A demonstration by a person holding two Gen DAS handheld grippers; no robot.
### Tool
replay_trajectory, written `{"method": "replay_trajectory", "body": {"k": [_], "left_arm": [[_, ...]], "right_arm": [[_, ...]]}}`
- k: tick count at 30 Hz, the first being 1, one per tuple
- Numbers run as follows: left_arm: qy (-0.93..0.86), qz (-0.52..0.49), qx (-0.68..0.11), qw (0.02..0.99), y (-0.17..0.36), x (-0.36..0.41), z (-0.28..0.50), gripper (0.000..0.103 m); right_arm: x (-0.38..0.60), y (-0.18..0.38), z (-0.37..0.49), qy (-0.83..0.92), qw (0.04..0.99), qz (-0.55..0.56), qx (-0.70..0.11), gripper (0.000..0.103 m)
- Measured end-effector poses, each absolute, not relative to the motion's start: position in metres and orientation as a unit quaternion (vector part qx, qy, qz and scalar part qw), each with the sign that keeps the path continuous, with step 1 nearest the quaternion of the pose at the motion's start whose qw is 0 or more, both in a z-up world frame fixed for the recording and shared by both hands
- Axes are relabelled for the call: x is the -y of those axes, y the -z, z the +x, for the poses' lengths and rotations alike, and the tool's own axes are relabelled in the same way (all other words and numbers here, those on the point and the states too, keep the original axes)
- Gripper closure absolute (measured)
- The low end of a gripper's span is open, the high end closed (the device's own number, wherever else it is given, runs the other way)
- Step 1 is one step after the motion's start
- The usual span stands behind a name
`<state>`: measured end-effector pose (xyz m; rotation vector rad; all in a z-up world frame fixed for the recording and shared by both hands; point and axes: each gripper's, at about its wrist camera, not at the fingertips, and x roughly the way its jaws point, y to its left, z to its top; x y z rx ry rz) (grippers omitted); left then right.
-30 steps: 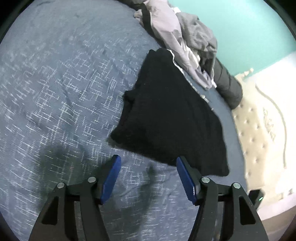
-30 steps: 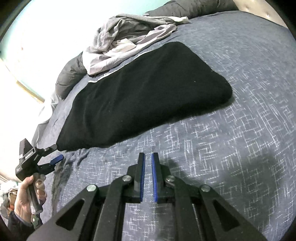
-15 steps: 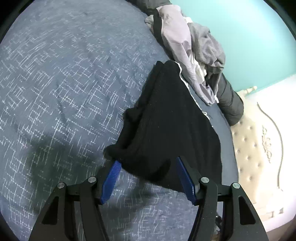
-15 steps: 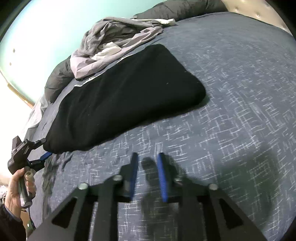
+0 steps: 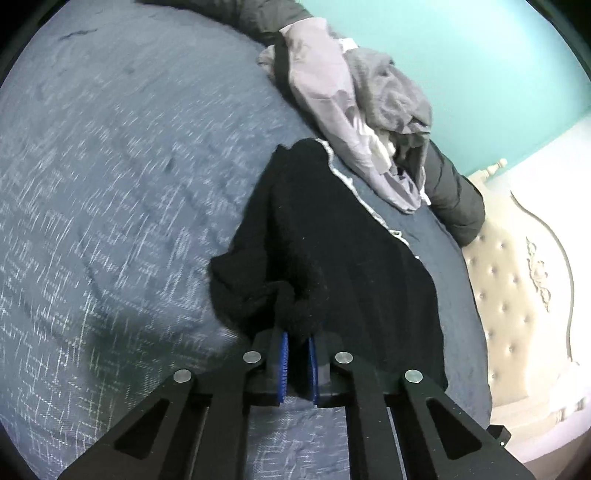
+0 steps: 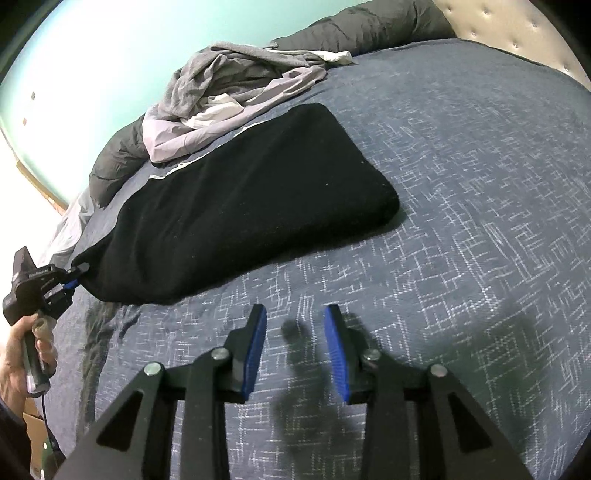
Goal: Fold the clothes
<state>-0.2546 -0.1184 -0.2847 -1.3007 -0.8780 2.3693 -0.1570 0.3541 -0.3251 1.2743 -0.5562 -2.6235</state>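
A black garment (image 5: 332, 240) lies folded on the blue patterned bedspread (image 5: 110, 184). My left gripper (image 5: 297, 338) is closing its jaws on the garment's near corner; a bunch of black cloth is pinched between the blue pads and raised a little. In the right wrist view the same garment (image 6: 240, 206) stretches from the middle to the left, where the left gripper (image 6: 70, 278) holds its end in a person's hand (image 6: 18, 354). My right gripper (image 6: 295, 314) hovers over bare bedspread (image 6: 480, 184) in front of the garment, jaws opening, nothing between them.
A heap of grey and lilac clothes (image 5: 354, 110) (image 6: 229, 92) lies just beyond the black garment. A dark grey duvet roll (image 5: 450, 195) (image 6: 362, 26) runs along the turquoise wall. The tufted cream headboard (image 5: 517, 295) (image 6: 517, 26) bounds the bed.
The left gripper moved forward onto the garment's corner and shut on it, lifting the cloth. The right gripper's jaws went from shut to apart.
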Motion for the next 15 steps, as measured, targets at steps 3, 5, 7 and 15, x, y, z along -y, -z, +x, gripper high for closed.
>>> {"method": "replay_trajectory", "body": {"k": [3, 5, 7, 15], "left_arm": [[-0.83, -0.446, 0.293, 0.162, 0.275, 0.11, -0.256, 0.096], [-0.834, -0.44, 0.285, 0.172, 0.265, 0.103, -0.257, 0.096], [-0.836, -0.434, 0.28, 0.183, 0.256, 0.095, -0.257, 0.096], [-0.843, -0.418, 0.238, 0.24, 0.206, 0.03, -0.268, 0.096]], "right_arm": [[-0.355, 0.323, -0.157, 0.882, 0.087, 0.424, 0.187, 0.07], [-0.357, 0.322, -0.157, 0.882, 0.089, 0.421, 0.19, 0.07], [-0.359, 0.321, -0.158, 0.882, 0.089, 0.419, 0.196, 0.07], [-0.372, 0.317, -0.156, 0.882, 0.088, 0.408, 0.22, 0.07]]}}
